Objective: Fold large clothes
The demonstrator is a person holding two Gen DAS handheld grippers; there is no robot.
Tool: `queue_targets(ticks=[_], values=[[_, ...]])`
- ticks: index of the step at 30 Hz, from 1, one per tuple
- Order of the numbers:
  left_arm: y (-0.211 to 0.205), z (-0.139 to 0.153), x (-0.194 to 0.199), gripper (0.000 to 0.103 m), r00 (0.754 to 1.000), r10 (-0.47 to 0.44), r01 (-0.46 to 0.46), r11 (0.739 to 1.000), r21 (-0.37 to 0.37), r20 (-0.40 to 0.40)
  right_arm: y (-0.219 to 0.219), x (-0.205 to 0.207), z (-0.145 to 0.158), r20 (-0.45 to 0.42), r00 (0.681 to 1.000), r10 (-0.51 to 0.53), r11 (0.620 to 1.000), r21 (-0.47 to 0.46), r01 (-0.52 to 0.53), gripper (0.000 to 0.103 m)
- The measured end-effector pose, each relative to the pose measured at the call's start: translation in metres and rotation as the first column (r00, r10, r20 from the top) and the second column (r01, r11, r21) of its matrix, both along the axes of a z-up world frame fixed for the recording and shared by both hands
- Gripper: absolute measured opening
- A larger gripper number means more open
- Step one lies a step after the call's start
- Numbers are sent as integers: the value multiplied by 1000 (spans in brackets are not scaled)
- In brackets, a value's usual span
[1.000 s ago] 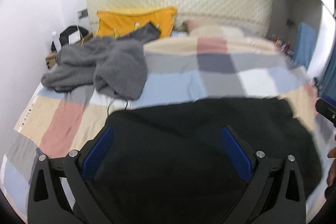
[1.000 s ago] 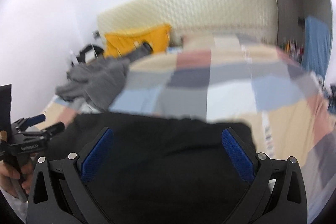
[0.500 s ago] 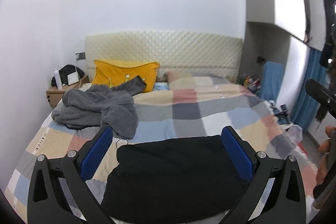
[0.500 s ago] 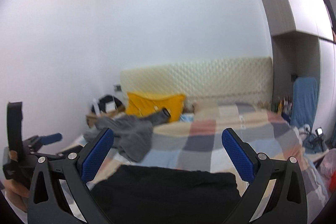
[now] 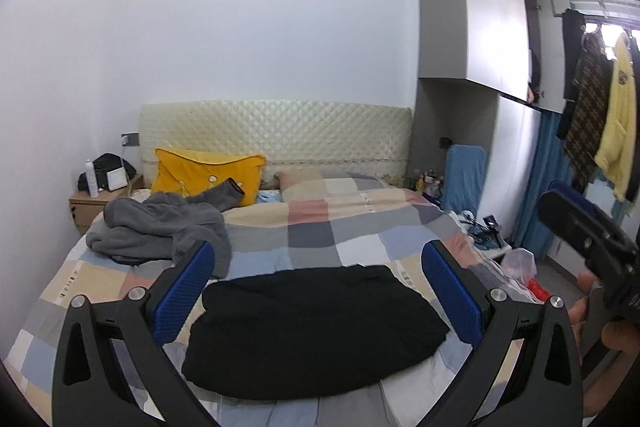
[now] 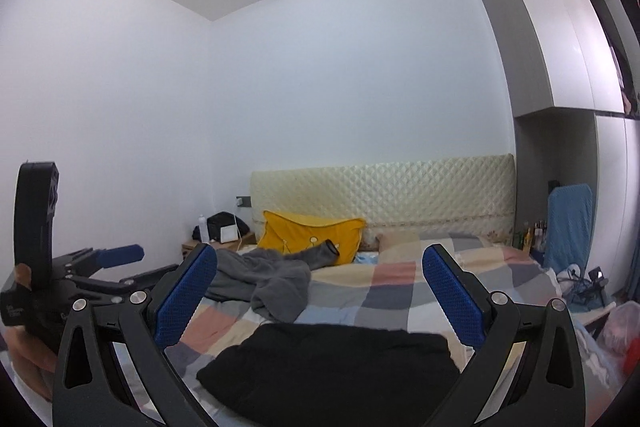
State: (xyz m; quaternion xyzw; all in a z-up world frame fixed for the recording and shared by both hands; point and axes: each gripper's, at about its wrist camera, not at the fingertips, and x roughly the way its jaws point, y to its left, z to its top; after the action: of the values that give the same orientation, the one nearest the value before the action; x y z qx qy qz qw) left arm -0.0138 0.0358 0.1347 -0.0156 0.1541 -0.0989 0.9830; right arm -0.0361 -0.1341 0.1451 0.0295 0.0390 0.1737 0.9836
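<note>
A black garment (image 5: pixel 316 331) lies folded in a flat bundle on the near end of the checked bedspread (image 5: pixel 320 227); it also shows in the right wrist view (image 6: pixel 332 367). My left gripper (image 5: pixel 318 291) is open and empty, held above and back from the garment. My right gripper (image 6: pixel 320 295) is open and empty, also raised clear of it. The right gripper's body (image 5: pixel 584 239) shows at the right edge of the left wrist view. The left gripper (image 6: pixel 100 263) shows at the left of the right wrist view.
A crumpled grey garment (image 5: pixel 160 227) lies on the bed's far left, by a yellow pillow (image 5: pixel 208 175) and the padded headboard (image 5: pixel 276 131). A nightstand (image 5: pixel 100 203) stands left. Hanging clothes (image 5: pixel 600 123), a blue chair (image 5: pixel 464 179) and floor clutter (image 5: pixel 520 267) are right.
Both grippers have risen and pulled back from close over the black garment, and the views tilted up toward the wall. The garment stays on the bed.
</note>
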Motion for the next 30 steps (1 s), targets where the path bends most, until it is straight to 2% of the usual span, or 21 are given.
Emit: queue_targets(ticks=[7, 10, 15, 20, 24, 30], values=[[2, -17, -22, 103, 999, 42, -42, 999, 12, -5, -1, -19, -27, -36, 999, -33, 999, -6, 33, 103], [1, -27, -29, 103, 995, 100, -100, 994, 44, 0, 0, -24, -40, -58, 997, -45, 999, -13, 44, 103], [4, -51, -28, 103, 996, 68, -68, 998, -8, -59, -3, -25, -65, -114, 992, -47, 999, -16, 46, 103], [3, -75, -27, 103, 988, 97, -99, 995, -13, -120, -6, -24, -83, -163, 983, -82, 997, -17, 81, 103], [5, -91, -26, 103, 978, 112, -122, 992, -45, -174, -7, -28, -98, -183, 978, -104, 995, -15, 103, 103], [-1, -107, -22, 103, 966, 162, -168, 986, -12, -199, -9, -27, -118, -230, 965, -124, 992, -25, 121, 103]])
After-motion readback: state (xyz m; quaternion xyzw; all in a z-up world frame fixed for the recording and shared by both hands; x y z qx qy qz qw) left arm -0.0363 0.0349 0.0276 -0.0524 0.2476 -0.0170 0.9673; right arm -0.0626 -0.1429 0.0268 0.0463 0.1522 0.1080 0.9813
